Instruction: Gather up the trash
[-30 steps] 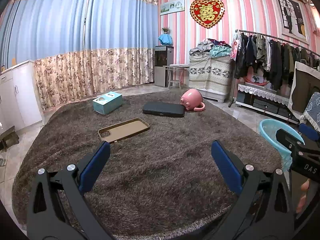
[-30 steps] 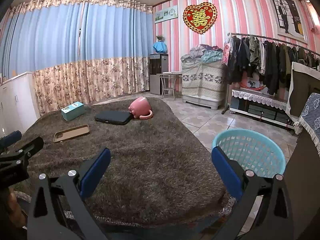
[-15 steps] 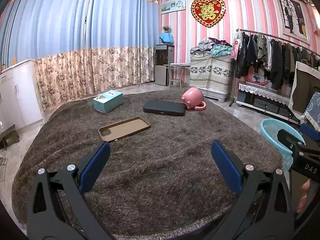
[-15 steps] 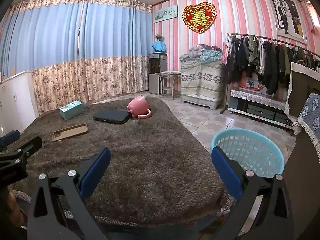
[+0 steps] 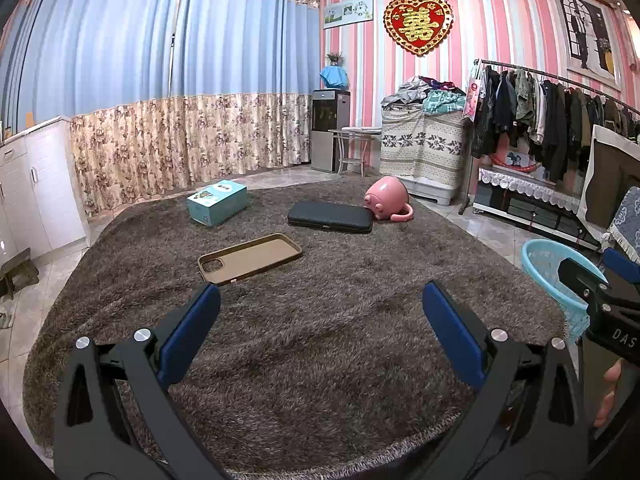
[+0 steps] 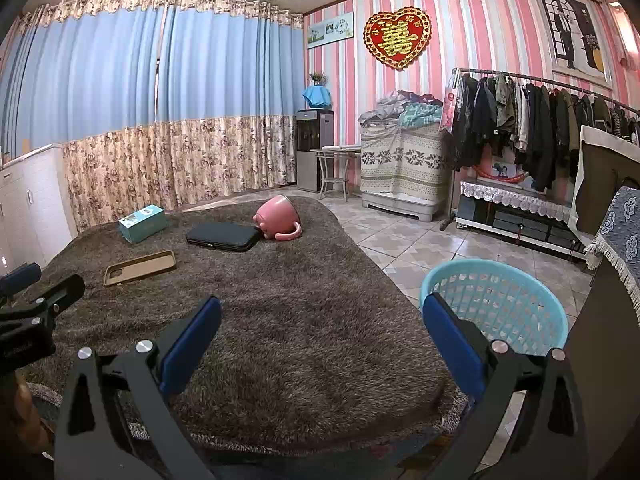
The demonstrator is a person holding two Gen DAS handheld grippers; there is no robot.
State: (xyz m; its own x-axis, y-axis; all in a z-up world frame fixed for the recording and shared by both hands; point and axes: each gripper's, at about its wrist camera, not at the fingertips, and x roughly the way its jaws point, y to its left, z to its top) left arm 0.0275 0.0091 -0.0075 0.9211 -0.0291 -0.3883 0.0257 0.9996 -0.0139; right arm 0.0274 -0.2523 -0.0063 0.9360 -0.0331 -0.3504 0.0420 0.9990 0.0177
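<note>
Since little has shifted lately, both my left gripper (image 5: 320, 320) and right gripper (image 6: 320, 332) stay spread, empty — phone case (image 5: 250, 258) uncollected.

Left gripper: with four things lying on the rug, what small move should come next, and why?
Probably ease the left gripper forward toward the phone case, the nearest item on the rug. Both grippers are open and empty, the right gripper sits nearer the basket, and nothing has been picked up yet.
</note>
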